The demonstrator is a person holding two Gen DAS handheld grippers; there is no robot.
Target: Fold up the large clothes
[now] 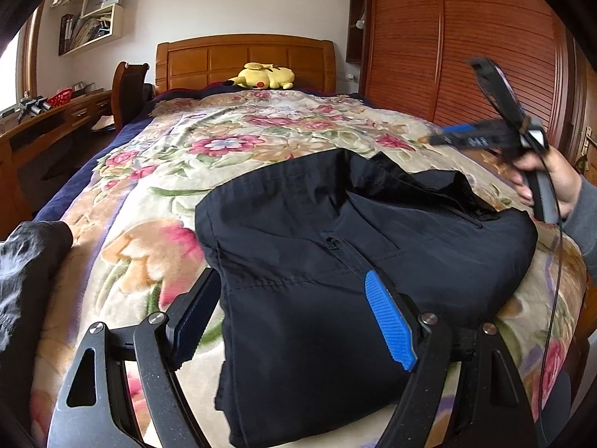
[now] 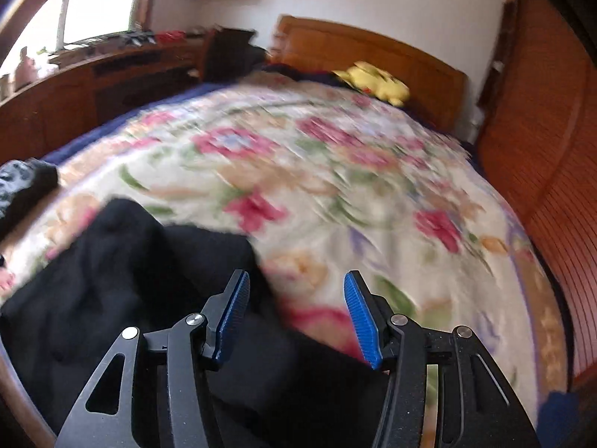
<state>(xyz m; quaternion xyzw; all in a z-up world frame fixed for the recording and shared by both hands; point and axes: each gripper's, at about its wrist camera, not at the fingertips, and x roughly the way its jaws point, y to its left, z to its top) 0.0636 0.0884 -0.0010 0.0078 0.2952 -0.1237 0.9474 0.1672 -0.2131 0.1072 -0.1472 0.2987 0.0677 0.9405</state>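
A black garment (image 1: pixel 335 224) lies partly folded on the floral blanket (image 1: pixel 224 142), its far right part rumpled with an opening showing. My left gripper (image 1: pixel 291 276) stands open low over the garment's near part. One finger is beside the garment's left edge and the blue pad (image 1: pixel 388 321) is above the cloth, neither pressing on it. At the right, a hand holds my right gripper (image 1: pixel 447 136) lifted above the garment's far right corner. The blurred right wrist view shows that gripper (image 2: pixel 296 276) open and empty, with the black garment (image 2: pixel 112 280) below and to its left.
A dark grey patterned cloth (image 1: pixel 26 268) lies at the bed's left edge. A yellow plush toy (image 1: pixel 263 76) rests by the wooden headboard (image 1: pixel 242 56). A slatted wardrobe (image 1: pixel 466 37) lines the right side, and a desk (image 1: pixel 56 112) stands to the left.
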